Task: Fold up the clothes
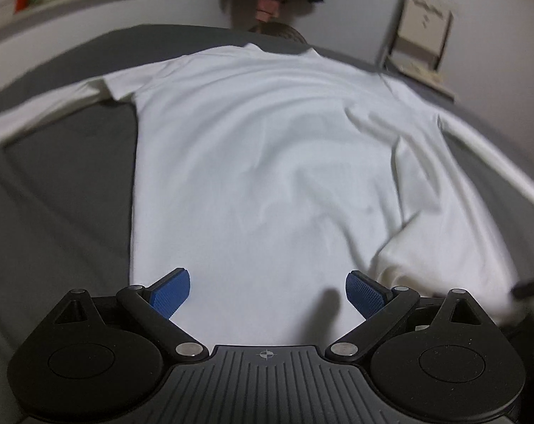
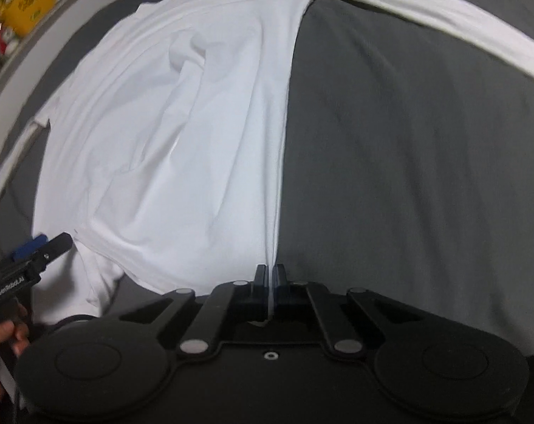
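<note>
Cloth is the whole matter — a white long-sleeved shirt point(image 1: 267, 162) is lying spread on a dark grey bed cover point(image 1: 62, 190), collar at the far end, hem nearest the two cameras, one sleeve point(image 2: 443, 10) trailing out flat across the grey. It is looking thin, light and limp: low ripples are running across the back and a loose bulge is standing up near the lower right corner in the left wrist view, so any pull will likely travel as wrinkles rather than move the panel as one piece.

The right gripper point(image 2: 268, 282) is pinching the shirt's side edge close to the hem, its jaws closed tight on a thin ridge of fabric that is rising straight up between them. The left gripper point(image 1: 267, 293) is hovering over the hem with its blue pads point(image 1: 171, 291) standing wide apart and nothing between them; whether they are resting on the cloth I cannot tell.

Judging from this, the best holds are at corners and seams, where doubled fabric is giving the pads something to bite. A hold at the opposite hem corner would probably let both hands lift evenly — a one-sided lift is likely to drag and bunch the shirt.
</note>
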A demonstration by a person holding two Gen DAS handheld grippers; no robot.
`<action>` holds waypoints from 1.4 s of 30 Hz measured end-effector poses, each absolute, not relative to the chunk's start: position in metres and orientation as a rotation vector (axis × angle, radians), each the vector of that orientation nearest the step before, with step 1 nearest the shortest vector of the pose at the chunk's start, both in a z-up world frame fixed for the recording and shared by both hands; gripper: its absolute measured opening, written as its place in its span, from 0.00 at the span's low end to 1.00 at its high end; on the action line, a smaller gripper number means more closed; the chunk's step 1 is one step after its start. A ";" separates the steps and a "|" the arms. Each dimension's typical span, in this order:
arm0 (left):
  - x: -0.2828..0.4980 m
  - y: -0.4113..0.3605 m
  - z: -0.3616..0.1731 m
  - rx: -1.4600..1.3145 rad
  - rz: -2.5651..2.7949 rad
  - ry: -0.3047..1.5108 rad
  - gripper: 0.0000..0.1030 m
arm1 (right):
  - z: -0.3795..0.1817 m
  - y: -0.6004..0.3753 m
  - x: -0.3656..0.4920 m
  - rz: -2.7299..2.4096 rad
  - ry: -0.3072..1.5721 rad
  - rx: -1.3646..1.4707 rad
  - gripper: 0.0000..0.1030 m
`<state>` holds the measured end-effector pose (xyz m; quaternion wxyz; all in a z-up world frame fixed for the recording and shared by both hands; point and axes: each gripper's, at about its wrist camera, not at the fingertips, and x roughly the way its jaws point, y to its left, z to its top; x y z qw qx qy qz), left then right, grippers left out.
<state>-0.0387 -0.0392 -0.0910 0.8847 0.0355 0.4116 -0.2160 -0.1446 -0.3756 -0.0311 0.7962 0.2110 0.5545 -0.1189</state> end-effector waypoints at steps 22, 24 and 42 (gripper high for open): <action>-0.050 -0.080 0.004 0.818 -1.120 0.765 0.94 | 0.008 -0.365 -0.150 0.077 1.225 -0.303 0.36; -0.063 -0.079 0.000 0.955 -1.183 0.806 0.94 | 0.007 -0.342 -0.159 0.150 1.193 -0.455 0.37; -0.123 -0.034 -0.070 1.471 -1.117 0.686 0.54 | -0.015 -0.320 -0.179 0.281 1.180 -0.806 0.42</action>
